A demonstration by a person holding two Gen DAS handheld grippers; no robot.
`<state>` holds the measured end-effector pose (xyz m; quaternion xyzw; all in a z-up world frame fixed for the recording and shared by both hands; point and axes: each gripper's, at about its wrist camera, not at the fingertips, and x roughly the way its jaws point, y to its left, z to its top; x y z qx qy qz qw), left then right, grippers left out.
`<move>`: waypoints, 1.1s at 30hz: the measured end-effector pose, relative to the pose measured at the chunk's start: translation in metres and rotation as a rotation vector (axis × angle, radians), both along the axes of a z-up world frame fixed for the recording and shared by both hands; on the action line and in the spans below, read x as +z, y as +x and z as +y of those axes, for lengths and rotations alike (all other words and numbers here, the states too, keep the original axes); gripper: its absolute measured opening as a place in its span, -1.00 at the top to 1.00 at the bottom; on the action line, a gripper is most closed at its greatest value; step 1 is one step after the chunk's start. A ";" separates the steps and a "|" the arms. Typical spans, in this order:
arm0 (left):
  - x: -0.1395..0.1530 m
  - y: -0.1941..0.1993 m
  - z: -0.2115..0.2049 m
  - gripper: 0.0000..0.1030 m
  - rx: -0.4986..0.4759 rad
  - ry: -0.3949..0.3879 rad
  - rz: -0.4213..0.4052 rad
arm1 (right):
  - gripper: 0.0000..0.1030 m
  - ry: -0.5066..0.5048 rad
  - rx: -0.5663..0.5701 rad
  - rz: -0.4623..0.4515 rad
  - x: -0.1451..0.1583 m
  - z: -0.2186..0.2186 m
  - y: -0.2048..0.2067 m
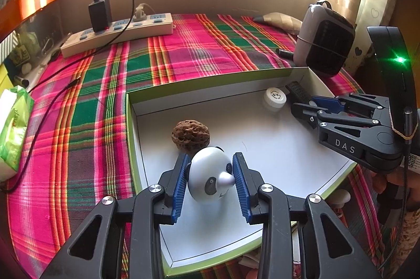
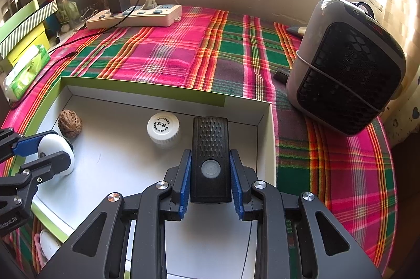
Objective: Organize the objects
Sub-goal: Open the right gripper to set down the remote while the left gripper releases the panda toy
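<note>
We have the left gripper (image 1: pixel 211 180) clasping the panda toy (image 1: pixel 210 175) near the walnut (image 1: pixel 190 134) and the right gripper (image 2: pixel 210 180) gripping the black flashlight (image 2: pixel 210 147) at the box's (image 2: pixel 265 121) far right corner, likely to gather everything inside.

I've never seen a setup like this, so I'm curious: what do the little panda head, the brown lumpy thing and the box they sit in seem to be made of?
Panda head: probably smooth glossy plastic; it shows a soft sheen.
Brown lump: looks like a walnut shell, matte, pitted and wrinkled.
Box: likely cardboard, matte white inside with thin folded walls and a green outer edge.
</note>
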<state>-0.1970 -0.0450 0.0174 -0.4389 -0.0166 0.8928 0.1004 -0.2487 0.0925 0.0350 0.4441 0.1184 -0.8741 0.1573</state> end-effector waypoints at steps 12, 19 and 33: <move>0.000 0.001 0.000 0.37 0.003 0.000 0.000 | 0.44 -0.002 -0.005 0.010 0.002 0.000 0.002; 0.000 0.003 -0.002 0.35 0.007 0.001 0.002 | 0.16 -0.019 0.000 0.016 0.006 -0.001 0.005; 0.010 0.020 -0.001 0.28 0.017 -0.013 0.027 | -0.02 -0.033 -0.006 0.051 0.019 -0.001 0.021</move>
